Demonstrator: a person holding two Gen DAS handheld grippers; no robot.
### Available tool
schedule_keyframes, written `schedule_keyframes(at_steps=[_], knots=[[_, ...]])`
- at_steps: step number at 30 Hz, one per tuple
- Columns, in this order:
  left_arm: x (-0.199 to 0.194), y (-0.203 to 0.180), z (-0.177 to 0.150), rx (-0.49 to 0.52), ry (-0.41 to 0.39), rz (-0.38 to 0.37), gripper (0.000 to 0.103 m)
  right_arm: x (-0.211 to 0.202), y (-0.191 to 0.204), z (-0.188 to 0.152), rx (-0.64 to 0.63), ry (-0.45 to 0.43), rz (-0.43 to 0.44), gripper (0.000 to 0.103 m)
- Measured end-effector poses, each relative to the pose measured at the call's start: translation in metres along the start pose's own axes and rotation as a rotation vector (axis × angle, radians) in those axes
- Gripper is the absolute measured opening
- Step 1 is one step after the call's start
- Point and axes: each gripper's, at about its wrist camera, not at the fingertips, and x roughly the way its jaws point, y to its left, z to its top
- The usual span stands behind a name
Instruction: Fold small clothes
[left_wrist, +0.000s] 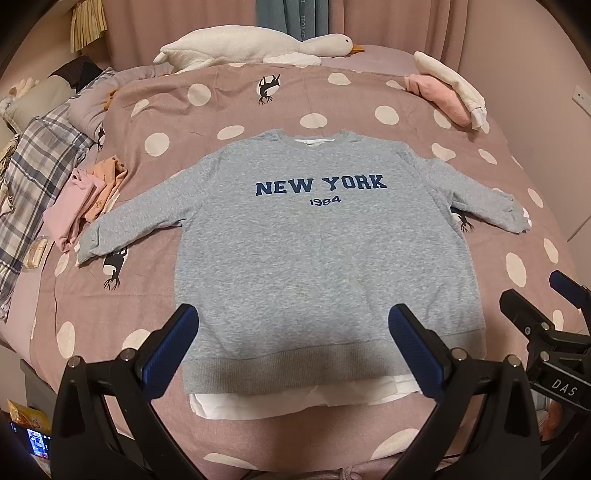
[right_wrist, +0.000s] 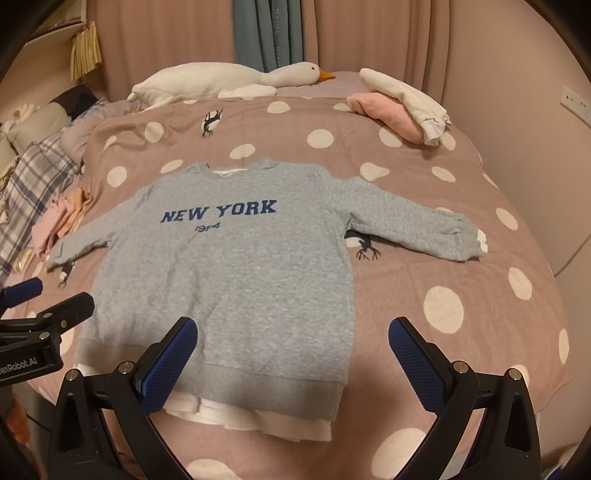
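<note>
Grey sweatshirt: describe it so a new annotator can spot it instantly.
Start at the pink polka-dot bedspread, with a white plush goose along its far edge. The grey sweatshirt lies flat in the middle, front up, sleeves spread, hem towards the open left gripper. Unlike the folded pink clothes and the pink-and-white pile, it is unfolded and reads NEW YORK in blue.

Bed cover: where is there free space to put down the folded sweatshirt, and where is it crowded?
Free: the strip between the sweatshirt collar and the goose toy, and the cover right of the body, below the right sleeve. Crowded: the left edge, with the pink and orange clothes and plaid blanket; the far right corner, with the pink and white pile.
</note>
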Motion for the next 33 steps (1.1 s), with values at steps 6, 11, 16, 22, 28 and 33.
schedule_keyframes(at_steps=[6,11,16,22,28,33], knots=[[0.0001,0.0000,0.0002,0.002,-0.002,0.003,0.103,0.0003,0.0006,0.0006,-0.001,0.002,0.000,0.102],[0.0005,-0.0006,-0.0001,0.003,0.000,0.008,0.103,0.0007,0.0006,0.0002,-0.001,0.002,-0.001,0.102],[0.0006,-0.0007,0.0000,0.006,0.001,0.007,0.103,0.0013,0.0008,-0.0011,-0.001,0.004,-0.003,0.102],[0.0006,-0.0012,0.0006,0.007,0.001,0.008,0.103,0.0020,0.0006,-0.0023,-0.002,0.002,-0.001,0.102],[0.0004,-0.0014,0.0010,0.007,0.001,0.007,0.103,0.0016,0.0008,-0.0017,-0.002,0.004,-0.002,0.102],[0.0002,-0.0014,0.0012,0.007,0.001,0.006,0.103,0.0022,0.0017,-0.0019,-0.003,0.004,-0.001,0.102]])
